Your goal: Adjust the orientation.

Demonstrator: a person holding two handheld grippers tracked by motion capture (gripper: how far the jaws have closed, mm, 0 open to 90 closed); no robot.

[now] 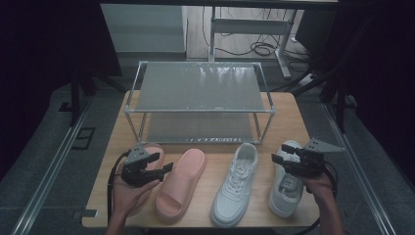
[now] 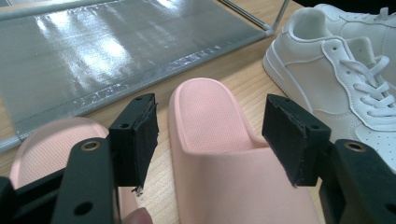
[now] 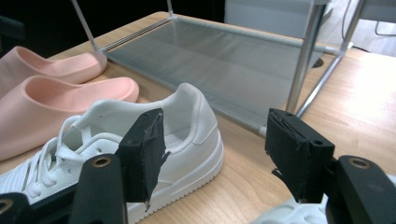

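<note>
Left hand-held gripper [image 1: 155, 167] hovered over the left end of the tabletop [image 1: 288, 110], jaws wide apart and holding nothing; in the left gripper view [image 2: 210, 135] the heel of the inner pink slide [image 2: 219, 154] lay just past the jaws, between them in line of sight, not touched. Outer pink slide [image 1: 152, 149] sat partly beneath that gripper, just beside its mate. Right hand-held gripper [image 1: 281, 160] hovered above the right white sneaker [image 1: 285, 188], jaws likewise spread and empty; in the right gripper view [image 3: 215, 151] the left white sneaker [image 3: 140, 149] lay beyond the jaws, heel toward the rack. All four shoes stood in a row on the tabletop in front of the two-tier shoe rack [image 1: 198, 88], whose shelves carried nothing.
</note>
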